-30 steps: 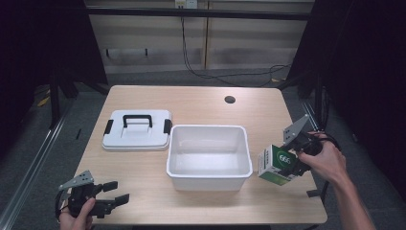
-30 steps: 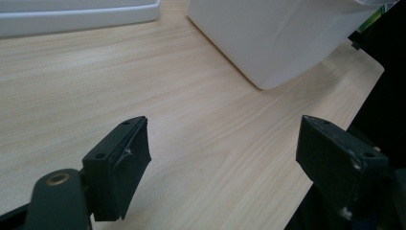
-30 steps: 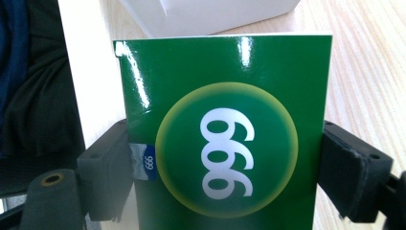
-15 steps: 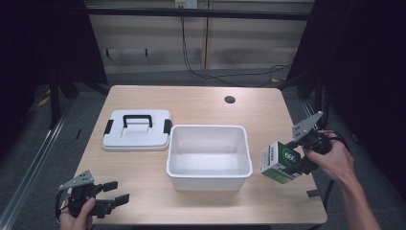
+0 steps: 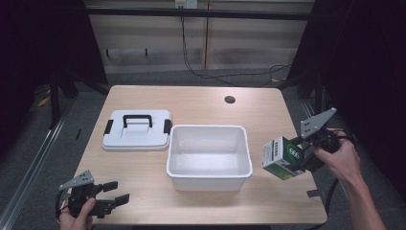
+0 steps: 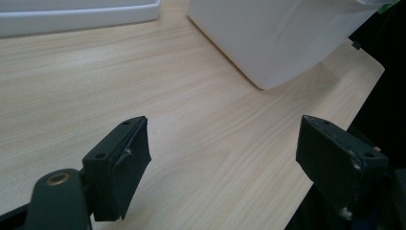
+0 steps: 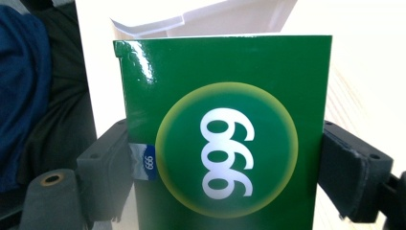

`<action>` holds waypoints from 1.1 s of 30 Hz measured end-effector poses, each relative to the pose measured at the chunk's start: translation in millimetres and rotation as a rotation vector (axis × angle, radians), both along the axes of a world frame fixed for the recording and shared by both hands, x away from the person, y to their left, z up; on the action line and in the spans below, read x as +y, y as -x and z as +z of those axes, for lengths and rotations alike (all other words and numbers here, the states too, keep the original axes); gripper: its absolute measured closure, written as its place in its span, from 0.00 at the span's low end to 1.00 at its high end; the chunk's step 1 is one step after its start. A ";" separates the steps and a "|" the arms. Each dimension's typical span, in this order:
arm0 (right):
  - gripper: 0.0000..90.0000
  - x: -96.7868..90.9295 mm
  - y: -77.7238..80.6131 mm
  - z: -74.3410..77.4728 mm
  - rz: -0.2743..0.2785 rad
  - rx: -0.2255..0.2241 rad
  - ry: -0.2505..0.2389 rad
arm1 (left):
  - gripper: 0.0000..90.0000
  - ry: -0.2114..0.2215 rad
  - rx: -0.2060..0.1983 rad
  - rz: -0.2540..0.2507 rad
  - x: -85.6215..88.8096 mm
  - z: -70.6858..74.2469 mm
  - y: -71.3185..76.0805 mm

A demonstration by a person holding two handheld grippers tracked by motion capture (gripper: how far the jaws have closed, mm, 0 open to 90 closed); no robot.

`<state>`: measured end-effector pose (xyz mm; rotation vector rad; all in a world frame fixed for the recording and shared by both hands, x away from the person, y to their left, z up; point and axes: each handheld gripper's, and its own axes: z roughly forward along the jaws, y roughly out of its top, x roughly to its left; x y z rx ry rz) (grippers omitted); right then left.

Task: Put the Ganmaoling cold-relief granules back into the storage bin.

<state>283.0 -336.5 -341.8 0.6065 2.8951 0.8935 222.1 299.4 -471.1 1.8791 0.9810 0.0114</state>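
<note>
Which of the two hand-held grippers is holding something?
The right hand-held gripper, by the white bin's right side: its jaws clamp a green box. The left hand-held gripper is open and empty.

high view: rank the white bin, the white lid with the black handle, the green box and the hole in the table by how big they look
1. White bin.
2. White lid; its footprint looks somewhat smaller than the bin's.
3. Green box, clamped in the right gripper and lifted nearer the camera, so slightly flattered.
4. Hole in the table, smallest.

A lab-like recording booth: dark curtains hang either side of the wooden worktop, metal rails flank it, and cables trail behind it.
</note>
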 end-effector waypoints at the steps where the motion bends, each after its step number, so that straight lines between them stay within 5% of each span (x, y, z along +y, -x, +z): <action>1: 0.18 -0.4 0.5 1.5 -0.002 -0.007 -0.005 | 0.21 -0.001 0.000 -0.002 0.2 0.0 -0.1; 18: 0.18 -4.3 4.5 24.5 -0.035 -0.085 -0.076 | 0.21 -0.005 0.000 -0.002 -0.1 0.1 0.0; 33: 0.18 16.1 -1.6 50.0 -0.009 -0.135 -0.089 | 0.21 -0.002 0.000 -0.001 0.0 0.0 0.0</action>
